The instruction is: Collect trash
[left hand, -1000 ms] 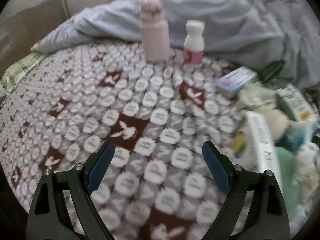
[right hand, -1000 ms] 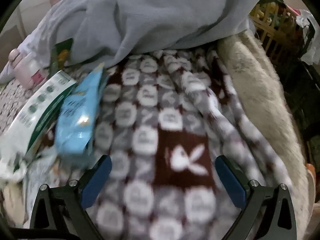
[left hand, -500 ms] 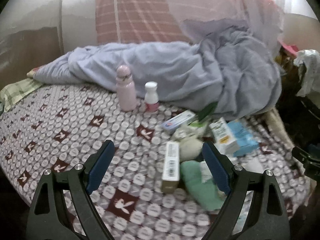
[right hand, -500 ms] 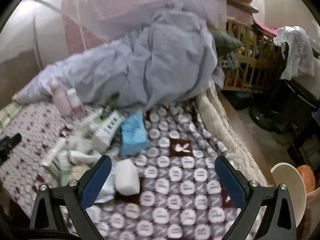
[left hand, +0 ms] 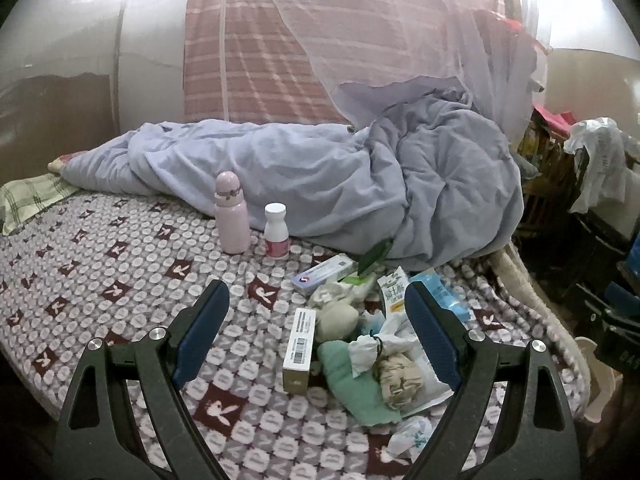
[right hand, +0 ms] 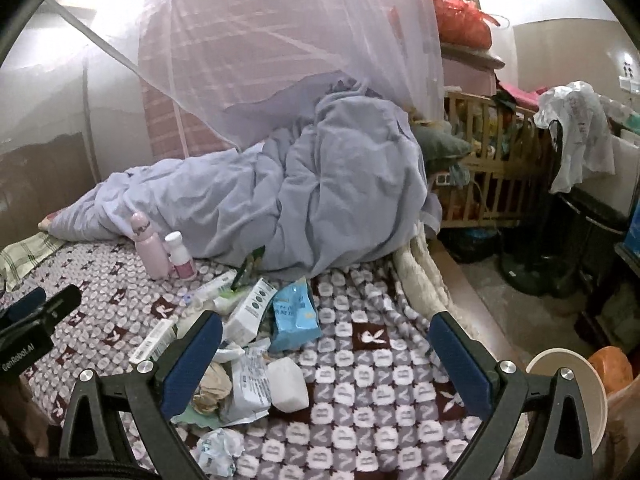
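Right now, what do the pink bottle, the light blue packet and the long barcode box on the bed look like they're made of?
Pink bottle: smooth matte shell, probably coated metal or plastic; the even, dull surface leaves it open.
Light blue packet: thin glossy plastic film, judging by its creases and shine.
Long barcode box: printed cardboard, with sharp folded edges and flat faces.

The left gripper (left hand: 316,316) has two black skeletal arms with triangular cut-outs, each tipped by a dark blue, flat pad. Silver round screw heads sit on each arm, two per side, at about 8 and 4 o'clock in the left wrist view. The right gripper (right hand: 326,344) is built alike: black frame, blue pads, silver screws. A black cable runs at 7 o'clock below it.
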The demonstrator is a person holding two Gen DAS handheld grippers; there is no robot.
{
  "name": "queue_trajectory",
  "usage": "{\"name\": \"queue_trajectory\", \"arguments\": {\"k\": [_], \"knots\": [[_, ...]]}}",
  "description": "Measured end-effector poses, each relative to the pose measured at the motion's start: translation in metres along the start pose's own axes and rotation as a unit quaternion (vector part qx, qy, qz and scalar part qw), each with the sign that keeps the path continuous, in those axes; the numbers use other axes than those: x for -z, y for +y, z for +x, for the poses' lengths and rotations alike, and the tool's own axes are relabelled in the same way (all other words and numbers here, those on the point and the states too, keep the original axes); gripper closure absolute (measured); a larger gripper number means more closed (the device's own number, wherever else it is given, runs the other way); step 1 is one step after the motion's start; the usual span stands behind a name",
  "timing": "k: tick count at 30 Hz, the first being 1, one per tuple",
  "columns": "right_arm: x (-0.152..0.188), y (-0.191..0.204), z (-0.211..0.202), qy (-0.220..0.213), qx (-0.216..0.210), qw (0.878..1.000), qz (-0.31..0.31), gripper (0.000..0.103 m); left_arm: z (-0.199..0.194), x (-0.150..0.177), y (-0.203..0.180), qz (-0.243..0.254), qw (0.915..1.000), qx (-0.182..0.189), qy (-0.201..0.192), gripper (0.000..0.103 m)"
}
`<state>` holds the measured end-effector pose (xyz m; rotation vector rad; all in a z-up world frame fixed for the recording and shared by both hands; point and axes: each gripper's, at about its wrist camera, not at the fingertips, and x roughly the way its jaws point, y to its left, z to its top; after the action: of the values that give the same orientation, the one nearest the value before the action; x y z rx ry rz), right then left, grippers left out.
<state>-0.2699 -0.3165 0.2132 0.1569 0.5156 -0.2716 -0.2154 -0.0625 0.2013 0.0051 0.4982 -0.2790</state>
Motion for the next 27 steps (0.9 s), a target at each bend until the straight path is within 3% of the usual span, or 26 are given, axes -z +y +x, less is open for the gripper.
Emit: {"name": "queue_trajectory", "arguments": {"k": [27], "knots": [[-0.011,0.002,-0.013,-0.024,0.016,1.0,-0.009,0.0,-0.003,-0.005,-0.005,-0.015,0.9998,0.0,-0.01,0.014]]}}
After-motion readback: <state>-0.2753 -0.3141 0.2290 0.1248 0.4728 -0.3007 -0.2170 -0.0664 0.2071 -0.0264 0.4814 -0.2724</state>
